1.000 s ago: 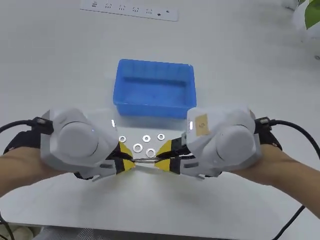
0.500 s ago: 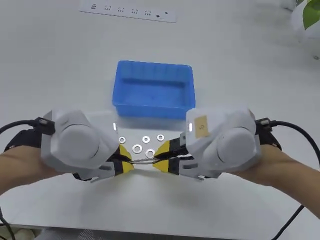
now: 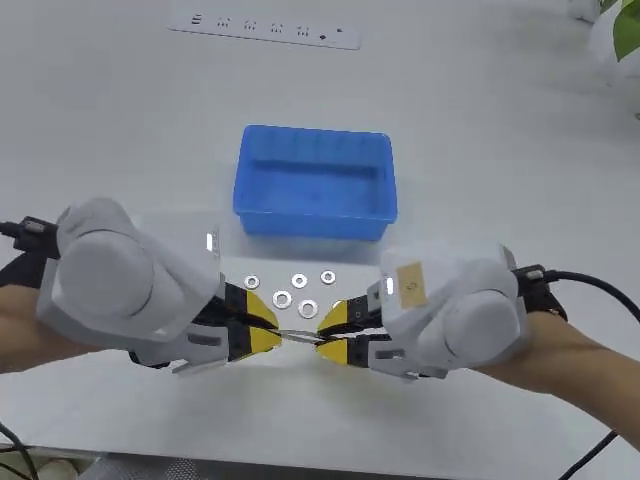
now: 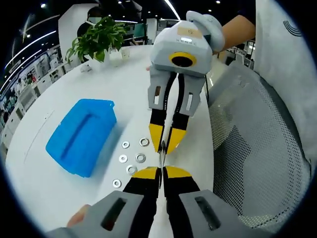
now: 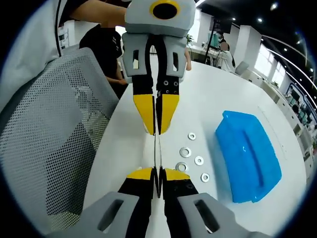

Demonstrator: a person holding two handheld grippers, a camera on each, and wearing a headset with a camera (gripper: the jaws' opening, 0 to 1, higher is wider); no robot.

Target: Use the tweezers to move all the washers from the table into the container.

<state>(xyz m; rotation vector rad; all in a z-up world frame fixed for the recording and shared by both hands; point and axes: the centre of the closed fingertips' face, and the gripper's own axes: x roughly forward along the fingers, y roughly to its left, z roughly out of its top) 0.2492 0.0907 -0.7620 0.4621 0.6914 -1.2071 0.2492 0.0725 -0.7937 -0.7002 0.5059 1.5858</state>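
Thin metal tweezers (image 3: 298,338) hang level just above the white table, held at both ends. My left gripper (image 3: 262,336) is shut on one end and my right gripper (image 3: 335,337) is shut on the other, yellow tips facing each other. Several small metal washers (image 3: 282,298) lie loose on the table just beyond the tweezers. Past them stands the blue container (image 3: 315,185), with nothing visible inside. In the left gripper view the tweezers (image 4: 161,158) run from my left gripper (image 4: 161,172) to the right gripper's tips, washers (image 4: 140,158) to the left. The right gripper view shows my right gripper (image 5: 157,173), the tweezers (image 5: 156,148), washers (image 5: 185,151) and container (image 5: 247,156).
A white power strip (image 3: 265,28) lies at the far edge of the table, and plant leaves (image 3: 625,30) show at the far right. The table's front edge (image 3: 300,462) runs close under the grippers. A grey mesh chair (image 5: 54,129) stands behind the person.
Both grippers stay shut on the tweezers. The left gripper's body has swung a little left and nearer the camera. The head camera has shifted slightly; washers and container have not moved.
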